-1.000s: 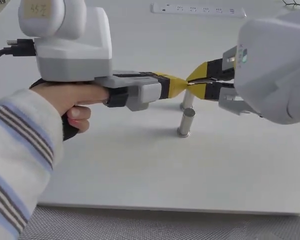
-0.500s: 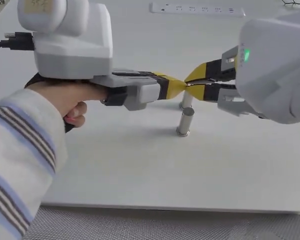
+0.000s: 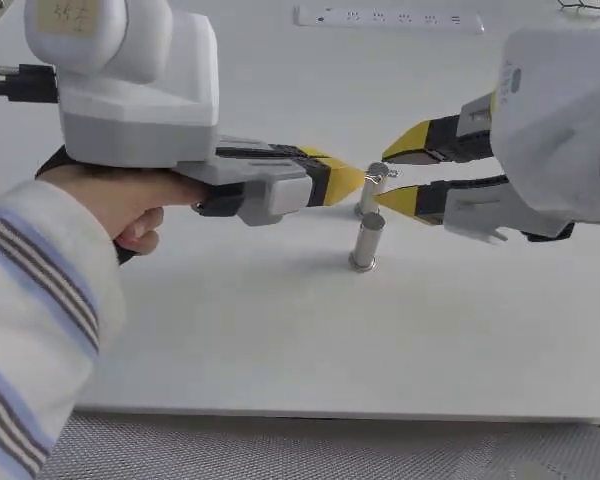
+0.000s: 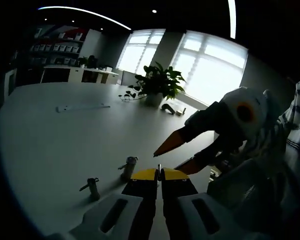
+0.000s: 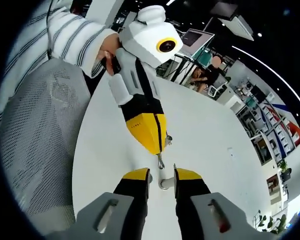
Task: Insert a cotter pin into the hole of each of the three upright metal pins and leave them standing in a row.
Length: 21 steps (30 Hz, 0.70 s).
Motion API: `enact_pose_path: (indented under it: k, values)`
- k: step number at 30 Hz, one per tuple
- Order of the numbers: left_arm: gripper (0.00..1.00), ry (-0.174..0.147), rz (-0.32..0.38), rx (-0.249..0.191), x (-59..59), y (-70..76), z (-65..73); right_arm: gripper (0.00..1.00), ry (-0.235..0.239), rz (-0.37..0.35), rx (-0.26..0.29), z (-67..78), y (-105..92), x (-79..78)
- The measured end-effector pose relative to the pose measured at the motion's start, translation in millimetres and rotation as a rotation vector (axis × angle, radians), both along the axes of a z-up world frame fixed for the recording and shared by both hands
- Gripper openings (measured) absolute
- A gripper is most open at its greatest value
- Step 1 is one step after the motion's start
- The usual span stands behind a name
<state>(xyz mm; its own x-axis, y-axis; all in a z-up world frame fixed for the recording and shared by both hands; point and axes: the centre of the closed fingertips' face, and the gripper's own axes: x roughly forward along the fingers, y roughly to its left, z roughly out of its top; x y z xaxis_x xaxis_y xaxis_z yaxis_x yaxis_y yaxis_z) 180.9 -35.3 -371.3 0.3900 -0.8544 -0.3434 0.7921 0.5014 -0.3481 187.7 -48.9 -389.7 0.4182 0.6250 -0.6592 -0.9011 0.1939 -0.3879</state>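
Left gripper (image 3: pixel 359 179): jaws clamped on cotter pin (image 3: pixel 378 173), which projects right from tips, over far metal pin (image 3: pixel 368 203). Right gripper (image 3: pixel 383 180): jaws moderately apart, gripping nothing, tips above and below cotter pin; contact not confirmable. Near metal pin (image 3: pixel 365 242) upright on white table (image 3: pixel 280 330), just beside far metal pin.

On a white table (image 3: pixel 230 340) a metal pin (image 3: pixel 365 243) is stood upright, a second pin (image 3: pixel 370 200) just behind it; a power strip (image 3: pixel 390 17) is laid flat near the far edge
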Motion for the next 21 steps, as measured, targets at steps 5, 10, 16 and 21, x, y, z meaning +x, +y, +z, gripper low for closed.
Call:
enact_pose_path:
  k: [5, 10, 16, 21]
  values:
    - [0.00, -0.145, -0.084, 0.030, -7.2, -3.0, 9.8, 0.16, 0.105, -0.005, 0.071, -3.1, 1.2, -7.4]
    - [0.00, -0.251, -0.171, 0.067, -12.7, -4.2, 13.9, 0.12, 0.179, -0.025, 0.163, 1.7, 5.8, -9.4]
    - [0.00, -0.321, -0.233, 0.078, -21.2, -6.5, 19.5, 0.09, 0.240, -0.006, 0.189, 1.2, 9.3, -15.8]
    - [0.00, -0.335, -0.268, 0.093, -24.1, -6.5, 18.3, 0.05, 0.275, 0.015, 0.203, 1.4, 14.7, -26.2]
